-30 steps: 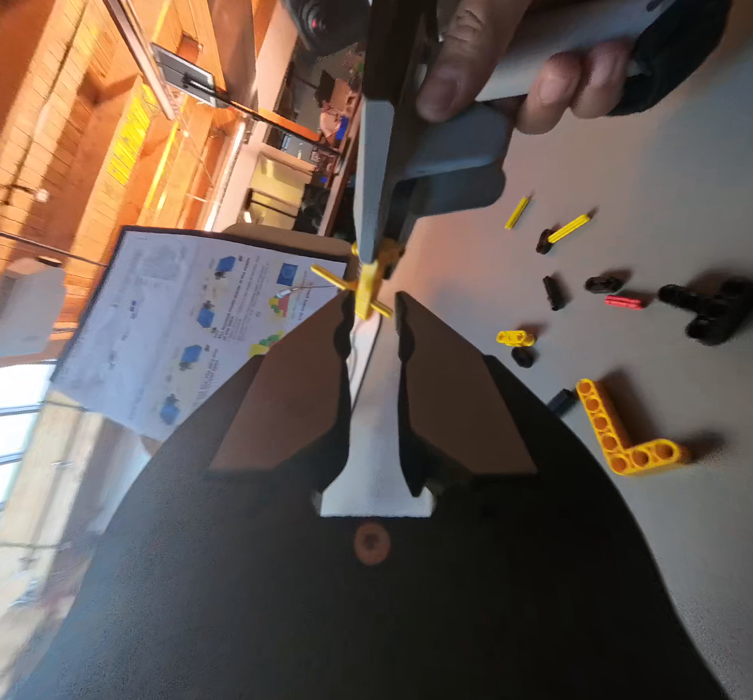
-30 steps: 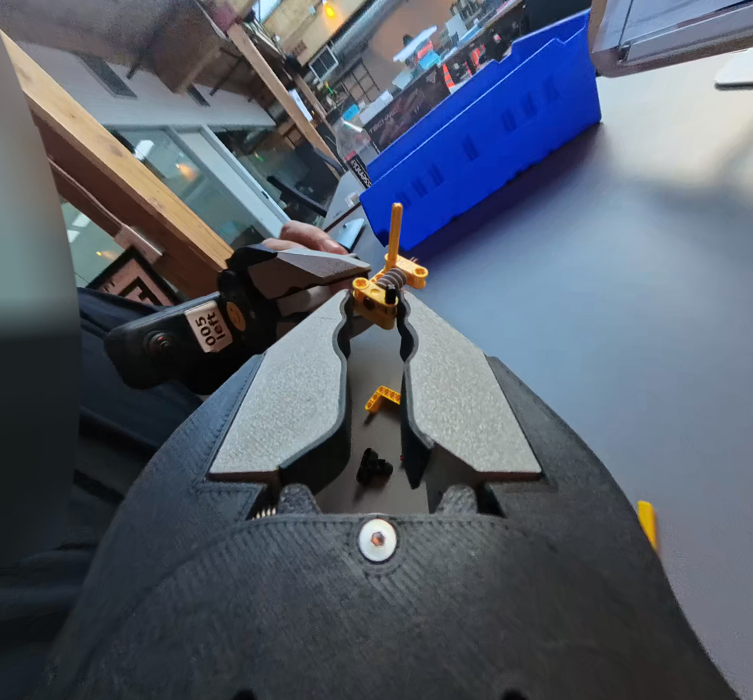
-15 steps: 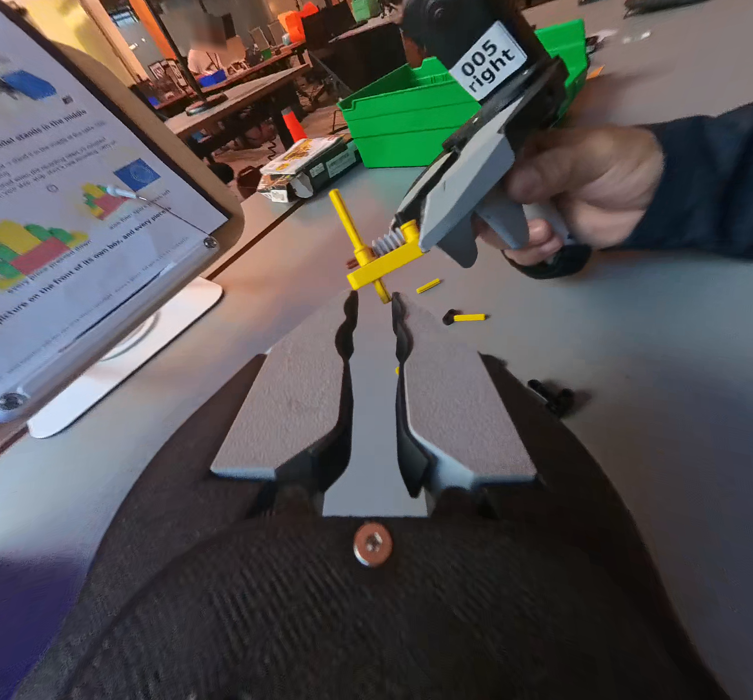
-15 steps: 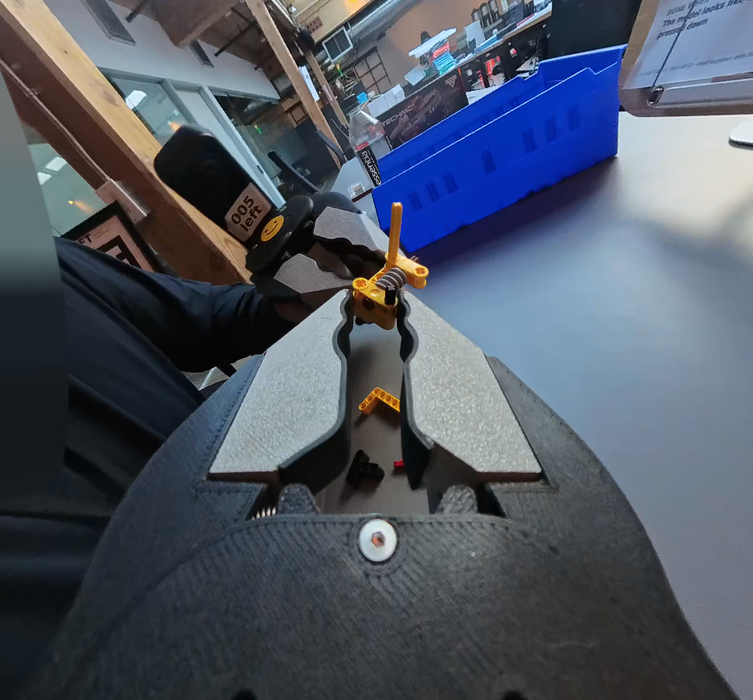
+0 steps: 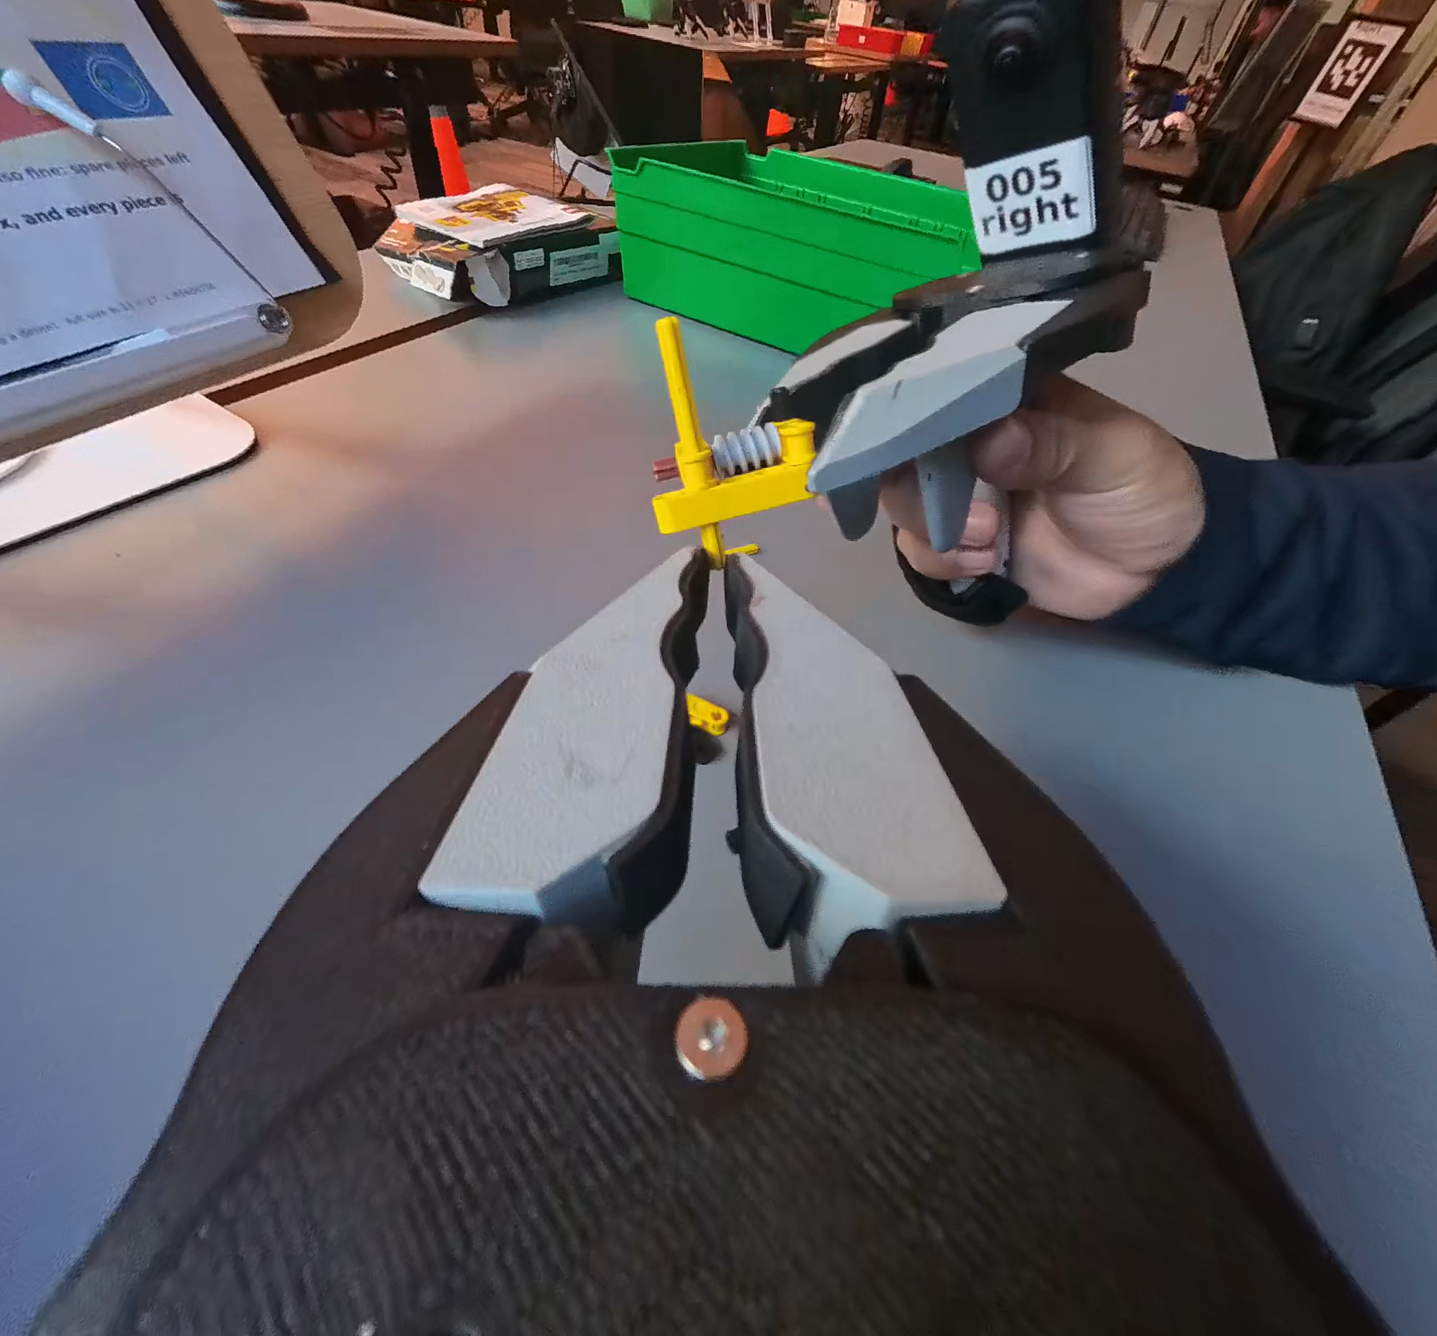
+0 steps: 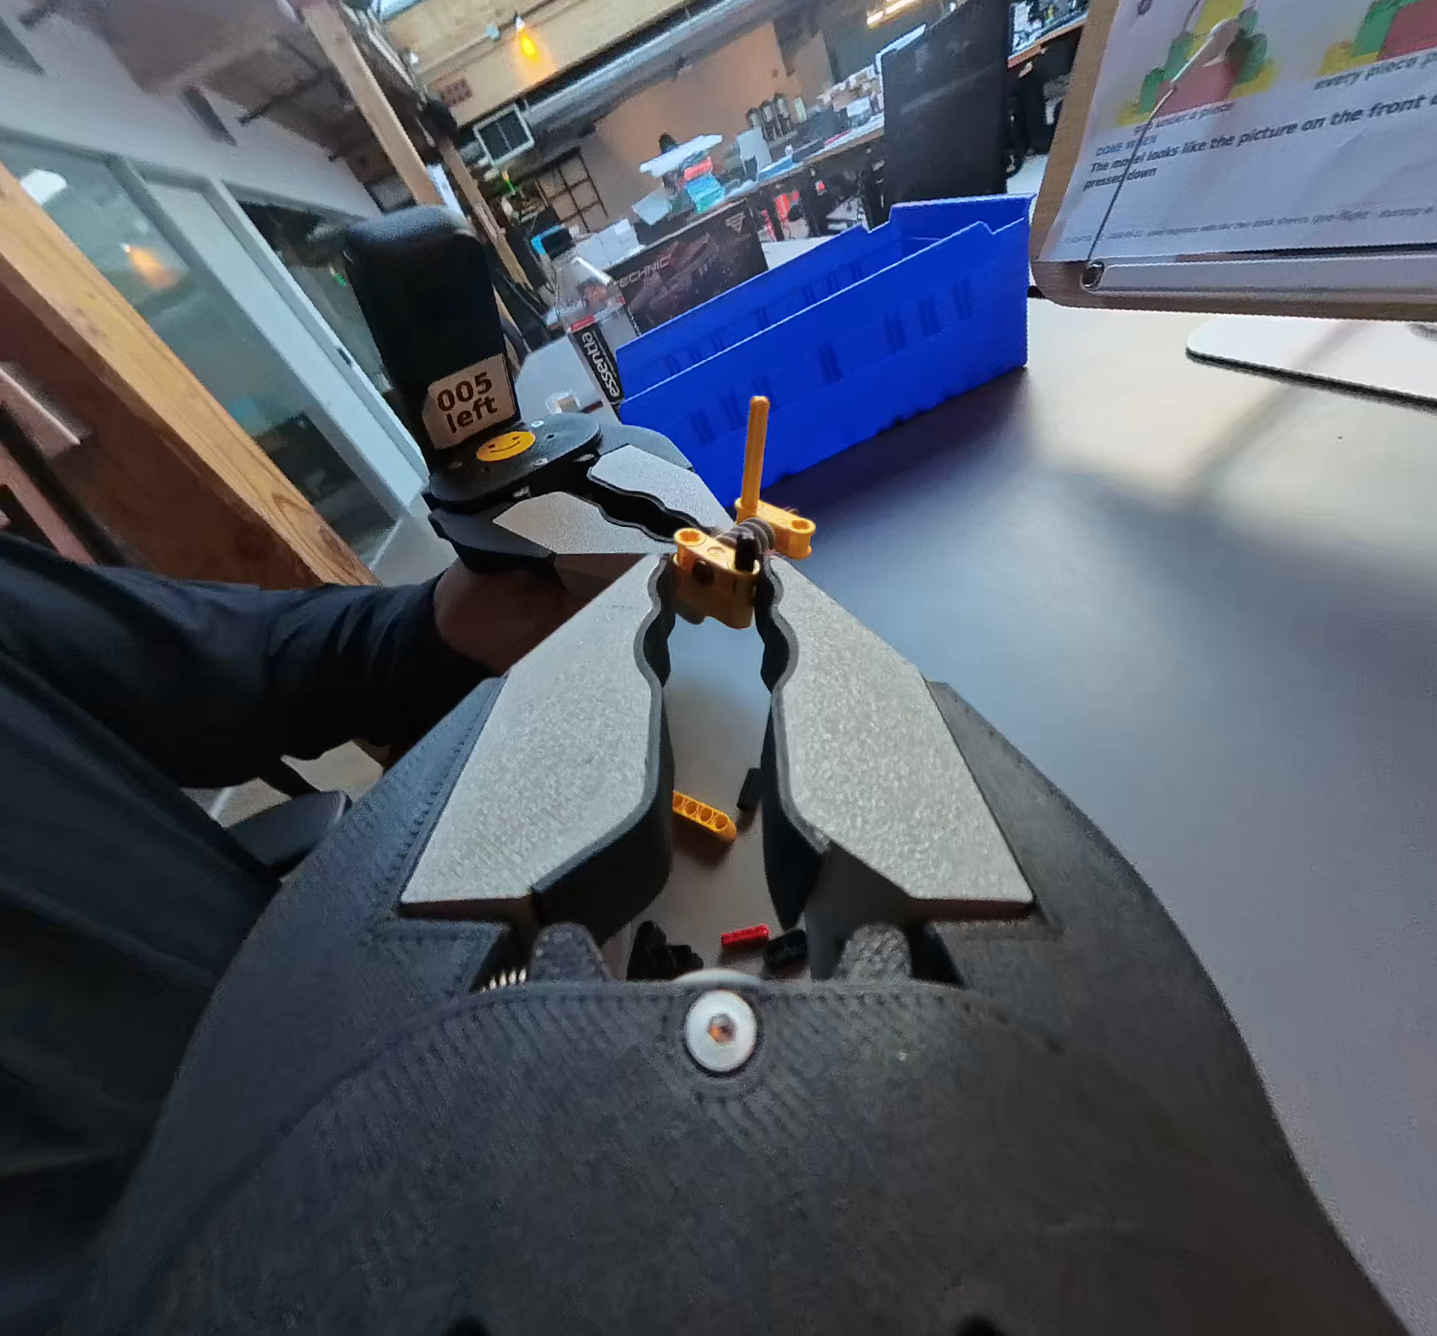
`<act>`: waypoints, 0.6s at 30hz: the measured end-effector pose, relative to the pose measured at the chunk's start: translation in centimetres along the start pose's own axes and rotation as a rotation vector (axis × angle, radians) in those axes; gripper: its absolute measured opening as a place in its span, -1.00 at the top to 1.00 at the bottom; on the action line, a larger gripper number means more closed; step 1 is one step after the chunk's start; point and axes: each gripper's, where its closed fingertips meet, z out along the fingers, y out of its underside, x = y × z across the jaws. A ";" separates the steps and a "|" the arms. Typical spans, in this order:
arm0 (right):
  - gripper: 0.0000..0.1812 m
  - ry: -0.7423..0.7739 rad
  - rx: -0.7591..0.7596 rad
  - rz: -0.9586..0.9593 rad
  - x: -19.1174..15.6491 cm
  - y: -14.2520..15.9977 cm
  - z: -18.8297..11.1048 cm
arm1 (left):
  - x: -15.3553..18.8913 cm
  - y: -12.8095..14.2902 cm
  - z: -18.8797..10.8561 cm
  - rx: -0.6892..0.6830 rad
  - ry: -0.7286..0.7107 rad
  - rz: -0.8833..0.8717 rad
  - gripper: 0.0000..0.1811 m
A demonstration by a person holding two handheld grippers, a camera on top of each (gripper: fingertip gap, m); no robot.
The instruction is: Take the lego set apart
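A small lego assembly is held in the air between both grippers: a yellow beam (image 5: 731, 498), a grey worm gear (image 5: 745, 447) and an upright yellow axle (image 5: 678, 389). My left gripper (image 5: 715, 560) is closed on the axle's lower end below the beam. My right gripper (image 6: 714, 587) is shut on the end of the yellow beam (image 6: 711, 575); it also shows in the left wrist view (image 5: 801, 443), coming in from the right. The left gripper's fingers (image 6: 622, 478) reach in from the left in the right wrist view, their tips hidden behind the assembly.
Loose pieces lie on the grey table (image 5: 311, 599): a yellow beam (image 6: 704, 816), a red pin (image 6: 744, 935), black pins (image 6: 785, 949), a small yellow piece (image 5: 708, 719). A green bin (image 5: 777, 249), blue bin (image 6: 824, 350), instruction stand (image 5: 117, 210) and box (image 5: 498, 249) stand behind. The tips of both grippers are at nearly the same place.
My left gripper swung round level, came up under the assembly and closed its jaws on the axle's lower end. The right gripper kept hold of the beam.
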 end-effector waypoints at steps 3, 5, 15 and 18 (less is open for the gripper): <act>0.81 -0.002 0.019 0.009 0.2 0.0 0.0 | -0.1 0.1 0.1 0.000 0.007 -0.006 0.97; 0.81 -0.007 0.023 -0.001 0.0 -0.2 -0.1 | 0.0 0.1 0.1 -0.002 0.006 0.015 0.97; 0.63 -0.190 -0.041 -0.041 -1.4 -1.2 -2.1 | -0.1 -0.9 -0.6 0.048 -0.028 0.201 0.98; 0.58 -0.156 -0.037 -0.001 -0.1 -1.6 -2.9 | -0.9 -1.4 -1.2 0.042 -0.090 0.274 0.98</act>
